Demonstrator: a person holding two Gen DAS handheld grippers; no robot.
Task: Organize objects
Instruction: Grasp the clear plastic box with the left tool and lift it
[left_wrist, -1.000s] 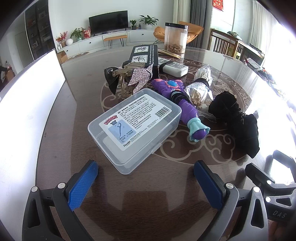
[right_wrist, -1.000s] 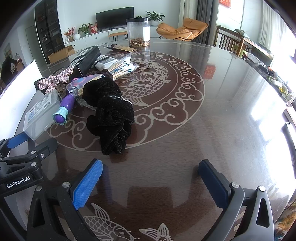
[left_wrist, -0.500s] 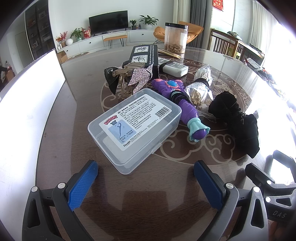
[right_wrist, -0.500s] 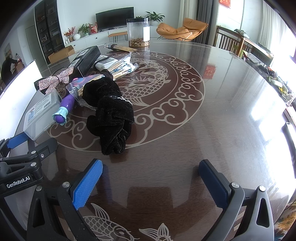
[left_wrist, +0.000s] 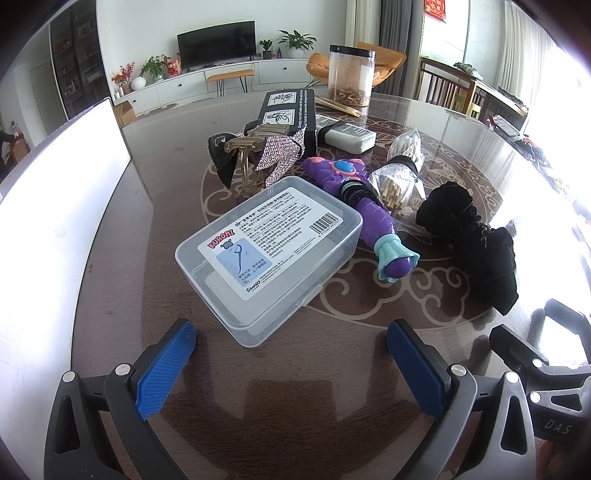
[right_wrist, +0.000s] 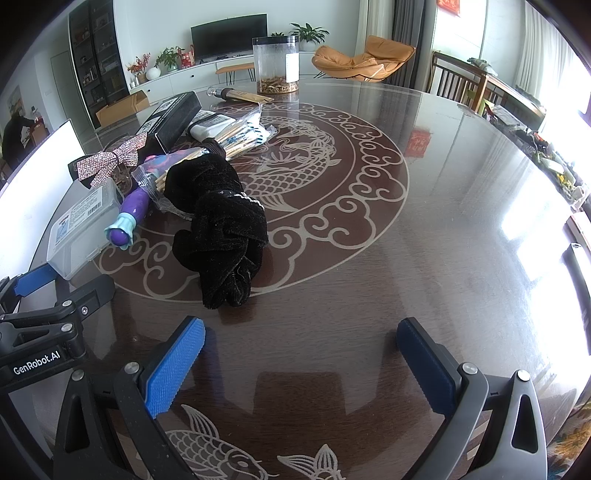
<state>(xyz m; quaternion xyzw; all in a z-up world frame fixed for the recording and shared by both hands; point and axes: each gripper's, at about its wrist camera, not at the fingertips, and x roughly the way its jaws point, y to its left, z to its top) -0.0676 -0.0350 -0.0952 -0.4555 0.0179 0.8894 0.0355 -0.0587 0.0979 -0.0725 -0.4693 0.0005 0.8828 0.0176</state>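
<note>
Your 2 grippers, left gripper (left_wrist: 290, 363) and right gripper (right_wrist: 301, 363), hover spread wide and empty. On the table (right_wrist: 424, 258) lie 1 clear box (left_wrist: 269, 254) just ahead of the left, 1 purple toy (left_wrist: 369, 218) beside it, and 1 black scrunchie (right_wrist: 221, 229).

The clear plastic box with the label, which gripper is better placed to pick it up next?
Left. The clear plastic box lies just ahead of the left gripper, jaws open. The right gripper faces bare table, the box far to its left.
</note>
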